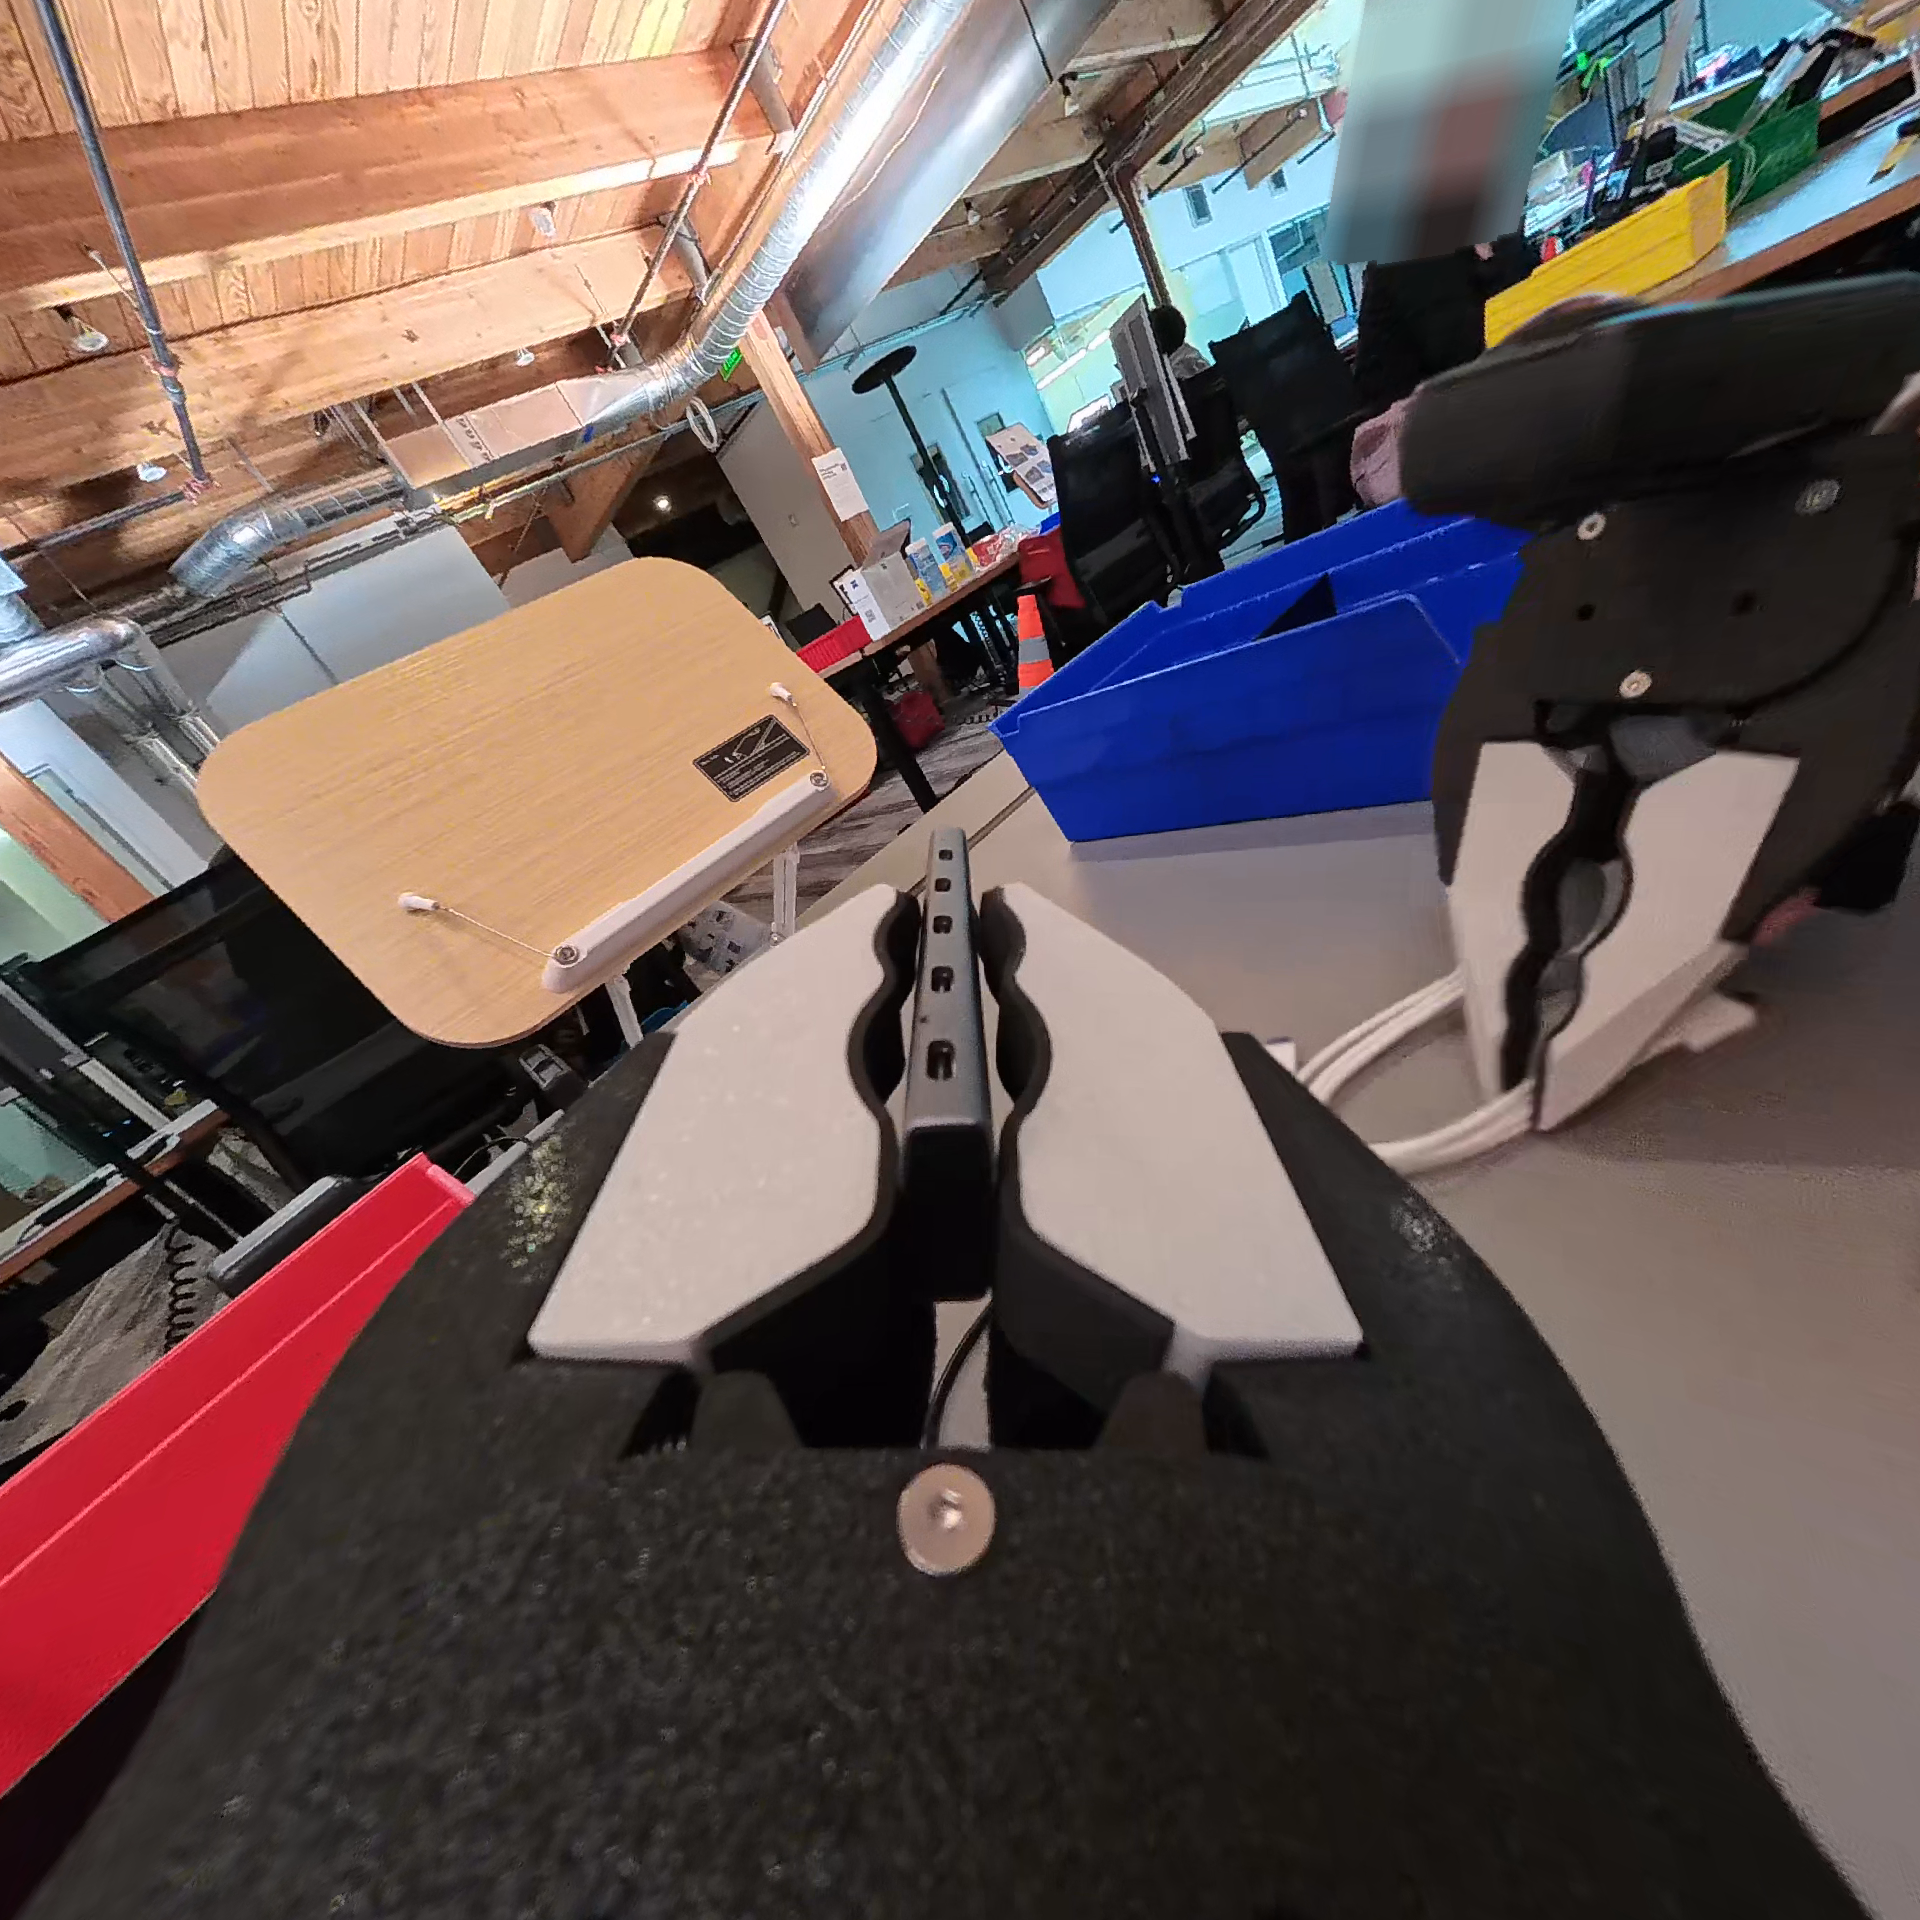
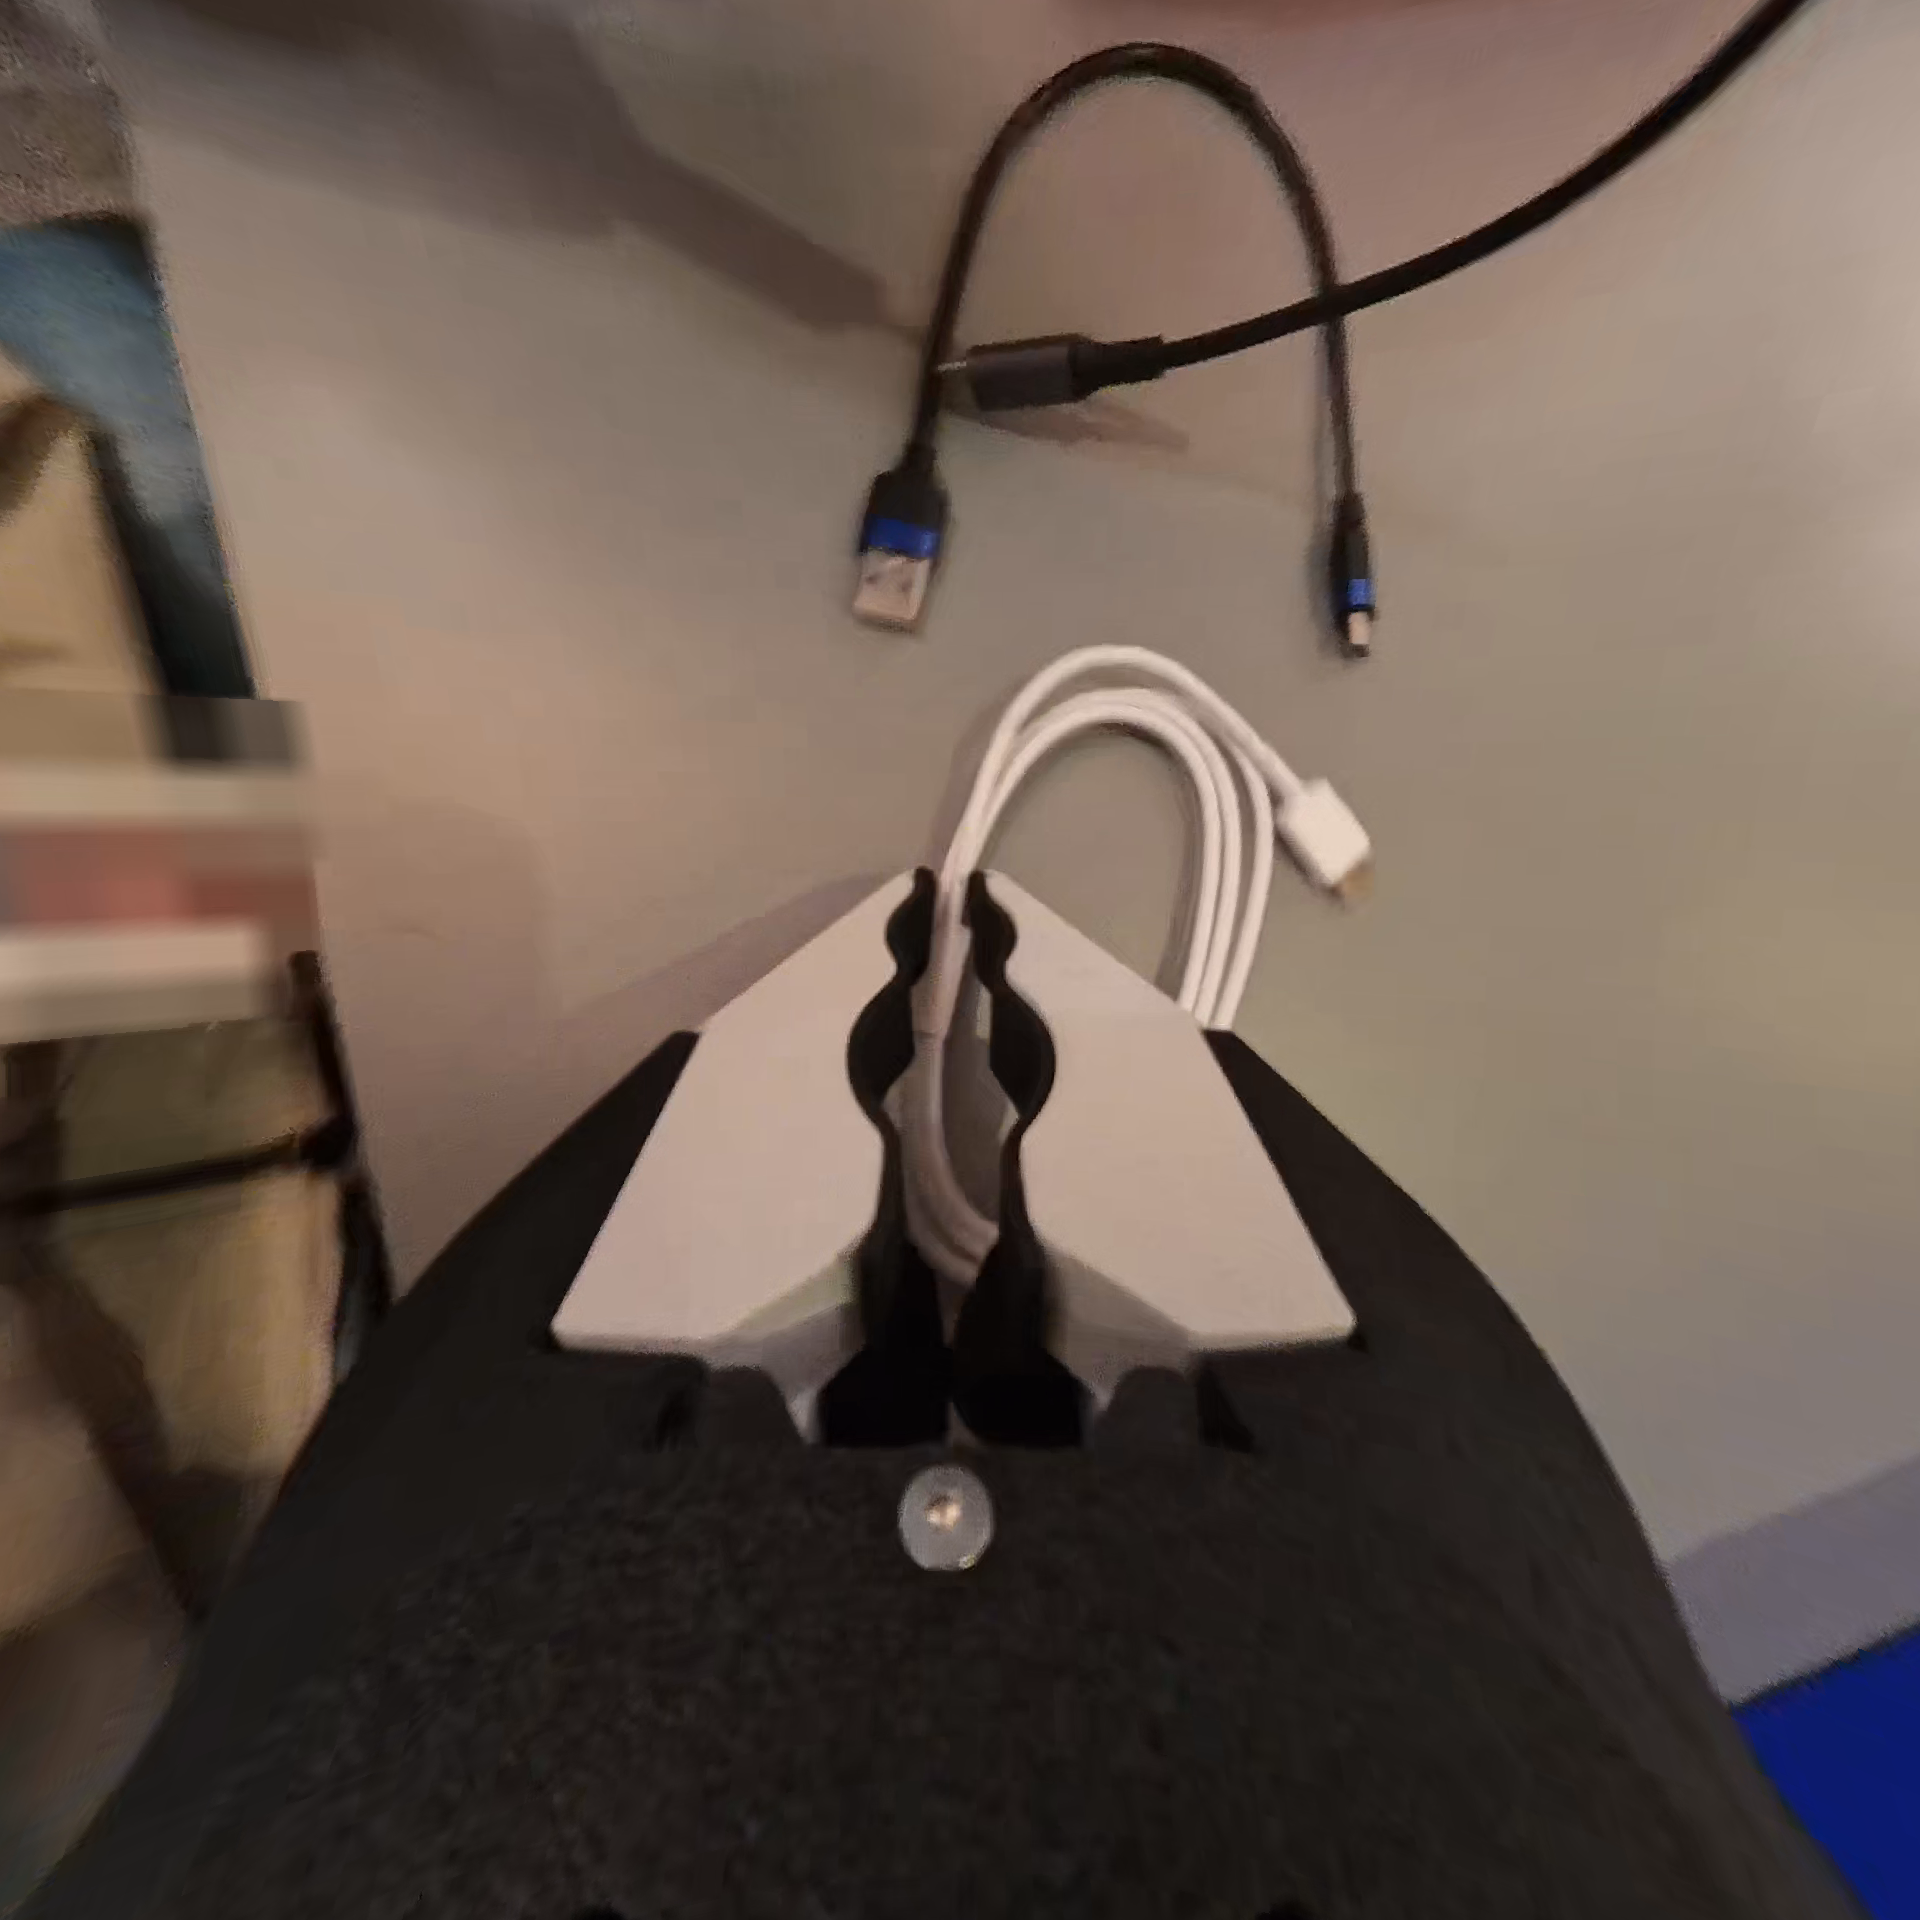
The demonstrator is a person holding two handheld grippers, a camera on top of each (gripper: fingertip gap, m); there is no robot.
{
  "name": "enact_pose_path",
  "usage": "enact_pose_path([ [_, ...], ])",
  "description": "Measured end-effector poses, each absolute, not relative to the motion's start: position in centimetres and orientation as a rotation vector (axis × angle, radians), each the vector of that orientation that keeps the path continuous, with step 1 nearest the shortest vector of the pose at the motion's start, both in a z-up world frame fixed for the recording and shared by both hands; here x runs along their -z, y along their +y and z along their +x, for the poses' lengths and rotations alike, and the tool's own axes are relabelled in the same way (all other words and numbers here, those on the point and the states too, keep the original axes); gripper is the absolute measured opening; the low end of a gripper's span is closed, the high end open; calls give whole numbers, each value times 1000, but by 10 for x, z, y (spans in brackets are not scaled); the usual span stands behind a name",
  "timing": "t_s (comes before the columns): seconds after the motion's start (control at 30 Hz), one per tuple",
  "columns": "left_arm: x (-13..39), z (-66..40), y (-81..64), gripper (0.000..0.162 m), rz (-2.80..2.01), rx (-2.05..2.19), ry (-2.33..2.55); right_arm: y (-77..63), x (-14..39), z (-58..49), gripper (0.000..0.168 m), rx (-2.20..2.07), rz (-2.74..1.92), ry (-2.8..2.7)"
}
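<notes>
Workshop setting: timber ceiling, metal ducting, grey bench [image 1: 1662, 1351] in the foreground.

**L unit.** The left hand-held gripper [image 1: 948, 904] is closed on a slim dark multi-port hub [image 1: 943, 1039]. The hub sits edge-up between the pads, its row of ports facing the camera and its far end projecting past the fingertips. A thin black lead [image 1: 956, 1371] runs from the hub's near end, back between the fingers. Lifted or resting on the bench: cannot tell.

- Fwd-left of L unit: tilted wood-grain board [image 1: 520, 790], off the bench.
- Near-left: red bin [image 1: 208, 1403].
- Fwd-right: blue bin [image 1: 1247, 717], on the bench.

**R unit.** The right hand-held gripper [image 2: 945, 883] points down at the bench, fingers pinched on a coiled white cable [image 2: 1122, 707]. Several strands pass through the wavy pad channel. The loop and the white plug [image 2: 1325, 831] lie ahead and to the right of the fingertips. The left wrist view shows this unit to the right of the L unit, well apart from the hub.

- Ahead of R unit, beyond the white loop: short black cable [image 2: 1143, 73] in an arch, with a blue-banded wide plug [image 2: 899, 551] and a small plug [image 2: 1354, 592] pointing back toward the fingertips.
- Across that arch: a second black cable with a grey connector [image 2: 1023, 374].
</notes>
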State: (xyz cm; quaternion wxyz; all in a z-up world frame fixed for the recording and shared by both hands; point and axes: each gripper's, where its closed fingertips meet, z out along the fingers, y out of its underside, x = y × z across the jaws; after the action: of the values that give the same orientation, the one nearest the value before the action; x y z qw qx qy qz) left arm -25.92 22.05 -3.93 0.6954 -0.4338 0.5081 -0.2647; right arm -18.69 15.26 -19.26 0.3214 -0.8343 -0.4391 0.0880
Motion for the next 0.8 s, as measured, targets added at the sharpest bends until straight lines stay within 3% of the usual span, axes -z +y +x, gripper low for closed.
enact_pose_path([
  [0.1, 37, -262, 221, 13, -969, 588, 1126, 124, 177, -173, 3, -280, -2043, -1410],
  [0.2, 36, -264, 223, 13, -977, 594, 1114, 100, 174, -145, 5, -380, -2188, -1393],
  [0.27, 36, -264, 224, 13, -983, 597, 1111, 107, 167, -137, 32, -393, -2218, -1272],
  [0.4, 36, -262, 223, 13, -985, 599, 1111, 131, 158, -131, 39, -229, -2296, -1006],
  [0.67, 35, -258, 220, 13, -992, 637, 1108, 154, 174, -145, 34, 1, -2295, -352],
  [0.8, 36, -257, 215, 13, -978, 625, 1130, 155, 192, -147, 11, 42, -2363, -395],
])
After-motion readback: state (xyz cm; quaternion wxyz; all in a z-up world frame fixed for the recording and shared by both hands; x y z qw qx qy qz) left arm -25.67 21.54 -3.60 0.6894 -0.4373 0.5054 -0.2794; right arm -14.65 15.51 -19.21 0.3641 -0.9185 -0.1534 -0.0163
